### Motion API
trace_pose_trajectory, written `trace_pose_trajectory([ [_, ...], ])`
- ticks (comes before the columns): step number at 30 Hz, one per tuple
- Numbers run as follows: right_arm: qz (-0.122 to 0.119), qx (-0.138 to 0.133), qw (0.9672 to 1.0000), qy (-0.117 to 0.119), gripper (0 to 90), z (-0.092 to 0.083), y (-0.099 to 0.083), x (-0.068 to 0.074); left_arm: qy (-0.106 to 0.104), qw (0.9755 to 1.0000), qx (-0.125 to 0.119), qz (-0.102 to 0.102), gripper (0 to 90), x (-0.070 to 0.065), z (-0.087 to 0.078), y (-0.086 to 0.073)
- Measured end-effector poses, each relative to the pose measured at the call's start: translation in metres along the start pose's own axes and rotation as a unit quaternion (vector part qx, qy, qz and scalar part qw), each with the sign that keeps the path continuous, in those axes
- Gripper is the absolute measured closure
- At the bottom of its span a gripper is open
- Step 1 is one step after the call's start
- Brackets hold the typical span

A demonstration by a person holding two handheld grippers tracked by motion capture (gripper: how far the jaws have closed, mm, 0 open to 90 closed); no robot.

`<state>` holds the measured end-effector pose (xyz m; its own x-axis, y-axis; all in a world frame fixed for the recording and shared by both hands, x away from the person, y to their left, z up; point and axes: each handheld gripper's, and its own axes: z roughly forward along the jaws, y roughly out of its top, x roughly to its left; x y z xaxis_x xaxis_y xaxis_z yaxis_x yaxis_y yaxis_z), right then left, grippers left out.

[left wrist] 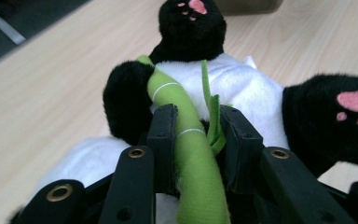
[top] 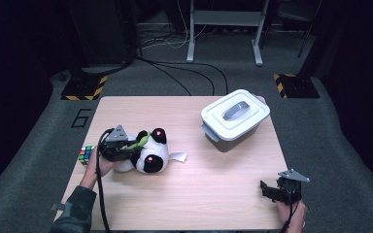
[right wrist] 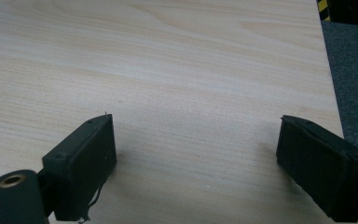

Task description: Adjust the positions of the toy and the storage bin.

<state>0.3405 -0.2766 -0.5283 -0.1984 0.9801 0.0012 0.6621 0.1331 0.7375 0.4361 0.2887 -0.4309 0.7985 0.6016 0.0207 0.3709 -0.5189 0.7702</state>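
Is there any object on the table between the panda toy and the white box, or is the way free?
Nothing visible stands between them. The panda toy, whose green stalk the left gripper clamps, has bare table toward the white box. The box's lid is on, and the Rubik's cube lies behind the gripper.

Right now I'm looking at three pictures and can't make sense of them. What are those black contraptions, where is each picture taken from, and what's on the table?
A person holds a hand-operated clamp, called a gripper, in each hand. One picture looks down from above the table; the other two come from cameras riding on each gripper. The left gripper is shut on the green bamboo stalk of a plush panda. The right gripper hangs open over bare wood. Also on the table are a lidded white box and a colourful puzzle cube.
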Motion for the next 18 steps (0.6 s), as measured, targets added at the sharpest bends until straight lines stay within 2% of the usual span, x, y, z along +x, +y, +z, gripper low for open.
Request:
trace_pose_trajectory([
  [2, 0.000, 0.000, 1.0000, -0.001, 11.0, 0.000, 0.000, 0.000, 0.005, 0.9996, -0.011, -0.024, 65.2, -0.003, 0.001, -0.003],
  [3, 0.001, 0.000, 1.0000, -0.001, 11.0, 0.000, 0.000, 0.000, 0.005, 0.9996, -0.011, -0.024, 62.8, -0.003, 0.001, -0.003],
  [4, 0.000, 0.000, 1.0000, -0.001, 11.0, 0.000, 0.000, 0.000, 0.016, 0.9986, -0.016, -0.048, 60.7, -0.007, 0.001, -0.004],
  [6, 0.000, 0.000, 1.0000, -0.001, 11.0, 0.000, 0.000, 0.000, 0.030, 0.9967, -0.019, -0.073, 53.9, -0.013, 0.001, -0.003],
  [7, 0.001, 0.000, 1.0000, -0.001, 11.0, 0.000, 0.000, 0.000, 0.039, 0.9955, -0.019, -0.084, 49.0, -0.016, 0.001, -0.002],
  [8, 0.000, 0.000, 1.0000, -0.001, 11.0, 0.000, 0.000, 0.000, 0.039, 0.9955, -0.019, -0.084, 45.6, -0.016, 0.001, -0.002],
  [9, 0.000, 0.000, 1.0000, -0.001, 11.0, 0.000, 0.000, 0.000, 0.065, 0.9918, -0.024, -0.107, 43.1, -0.021, 0.002, 0.002],
  [10, 0.000, 0.000, 1.0000, -0.001, 11.0, 0.000, 0.000, 0.000, 0.074, 0.9904, -0.023, -0.115, 41.2, -0.023, 0.002, 0.004],
  [11, 0.000, 0.000, 1.0000, -0.001, 11.0, 0.000, 0.000, 0.000, 0.092, 0.9875, -0.023, -0.126, 40.1, -0.025, 0.004, 0.007],
  [13, 0.001, 0.000, 1.0000, -0.001, 11.0, 0.000, 0.000, 0.000, 0.111, 0.9842, -0.016, -0.137, 39.2, -0.026, 0.009, 0.011],
  [14, 0.001, 0.000, 1.0000, -0.001, 11.0, 0.000, 0.000, 0.000, 0.111, 0.9842, -0.016, -0.137, 39.4, -0.026, 0.009, 0.011],
  [15, 0.001, 0.000, 1.0000, -0.001, 11.0, 0.000, 0.000, 0.000, 0.125, 0.9793, -0.008, -0.159, 39.6, -0.026, 0.015, 0.013],
  [17, 0.001, 0.000, 1.0000, -0.001, 11.0, 0.000, 0.000, 0.000, 0.127, 0.9762, -0.007, -0.176, 44.4, -0.025, 0.020, 0.011],
  [18, 0.000, 0.000, 1.0000, -0.001, 11.0, 0.000, 0.000, 0.000, 0.129, 0.9756, -0.006, -0.177, 48.2, -0.026, 0.022, 0.009],
])
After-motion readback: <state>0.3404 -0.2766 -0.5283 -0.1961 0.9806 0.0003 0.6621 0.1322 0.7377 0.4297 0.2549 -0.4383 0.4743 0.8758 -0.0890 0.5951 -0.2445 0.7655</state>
